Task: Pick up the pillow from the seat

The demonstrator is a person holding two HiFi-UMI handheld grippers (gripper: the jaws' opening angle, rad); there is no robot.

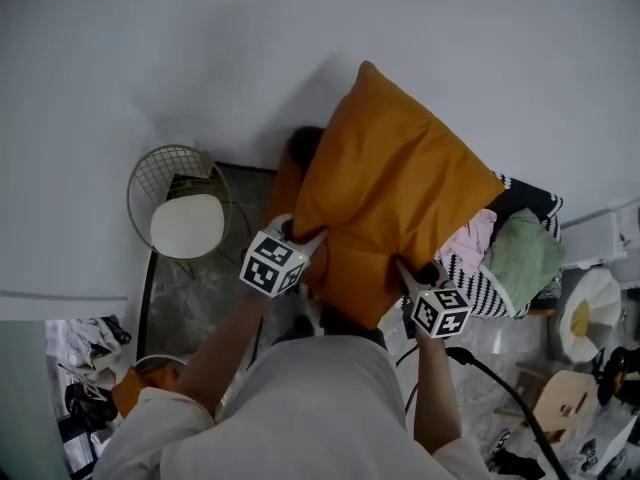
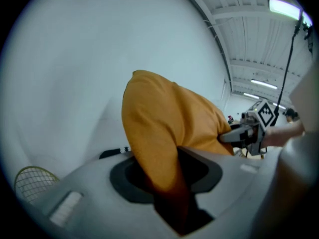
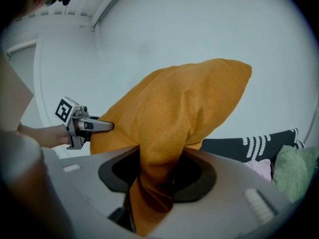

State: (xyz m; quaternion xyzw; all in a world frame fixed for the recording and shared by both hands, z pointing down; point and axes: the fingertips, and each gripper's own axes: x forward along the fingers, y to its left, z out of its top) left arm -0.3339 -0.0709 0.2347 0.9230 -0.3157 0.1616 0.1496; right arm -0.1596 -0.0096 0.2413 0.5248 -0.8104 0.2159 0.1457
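Fabric from a large, plump orange fabric pillow (image 1: 400, 188) fills the mouth of each hand-held gripper. In the left gripper view, the left hand-held gripper (image 2: 169, 183) has its jaws clamped on a bunched fold at one lower corner, and the cloth runs down between the dark pads. In the right gripper view, the right hand-held gripper (image 3: 157, 183) is pinched on a similar fold at the other lower corner.

From the head view, the pillow hangs in the air between the two grippers. It is tilted, with its top corner pointing up and away in front of the plain white wall (image 1: 200, 48). The two marker cubes sit at its near edge, the left one a little higher in the picture than the right. The person's forearms reach forward from a light beige shirt (image 1: 310, 408) to the grippers.

To the right of the pillow and partly behind it lie a black cushion with white stripes (image 1: 475, 280), a pink cloth (image 1: 470, 240) and a green fuzzy cushion (image 1: 522, 258). The pillow itself hides whatever is directly beneath it. To the left, well apart, a round wire-frame chair with a white seat pad (image 1: 188, 223) stands on the dark floor (image 1: 190, 303).
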